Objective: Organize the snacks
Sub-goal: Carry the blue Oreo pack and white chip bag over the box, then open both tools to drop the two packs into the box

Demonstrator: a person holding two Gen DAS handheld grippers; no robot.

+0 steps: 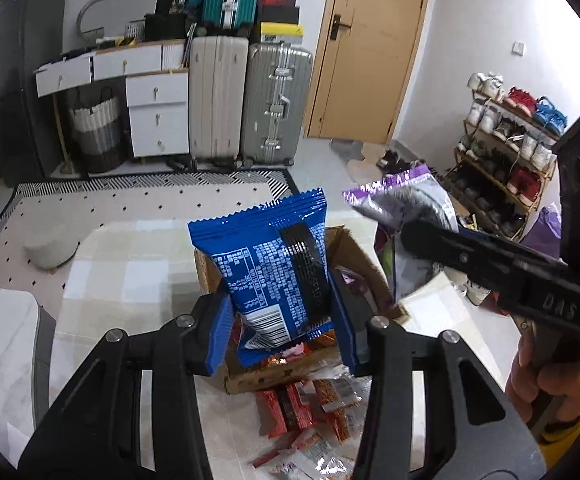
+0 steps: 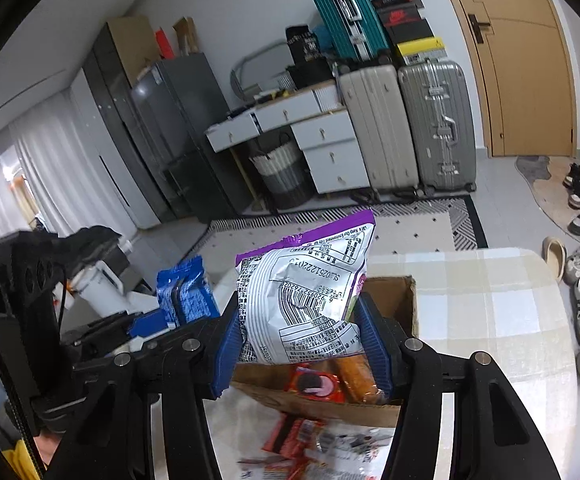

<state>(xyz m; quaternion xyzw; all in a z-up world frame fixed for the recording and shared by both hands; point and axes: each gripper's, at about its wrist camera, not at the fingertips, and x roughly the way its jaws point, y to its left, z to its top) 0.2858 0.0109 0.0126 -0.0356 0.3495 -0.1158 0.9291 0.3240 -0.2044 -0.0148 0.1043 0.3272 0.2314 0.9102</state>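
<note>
My left gripper (image 1: 282, 320) is shut on a blue snack packet (image 1: 268, 264) and holds it upright above an open cardboard box (image 1: 354, 248). My right gripper (image 2: 302, 334) is shut on a purple and white snack bag (image 2: 302, 292), held over the same box (image 2: 394, 292). The box holds several snacks, among them a red packet (image 2: 314, 384). In the left wrist view the right gripper (image 1: 406, 236) comes in from the right with the purple bag (image 1: 402, 196). In the right wrist view the left gripper and blue packet (image 2: 186, 292) show at the left.
Loose red and orange snack packets (image 1: 302, 408) lie on the checked tablecloth (image 1: 130, 264) in front of the box. Behind are suitcases (image 1: 250, 100), white drawers (image 1: 154, 112), a door (image 1: 370, 48), a shoe rack (image 1: 506, 152) and a patterned rug (image 1: 130, 200).
</note>
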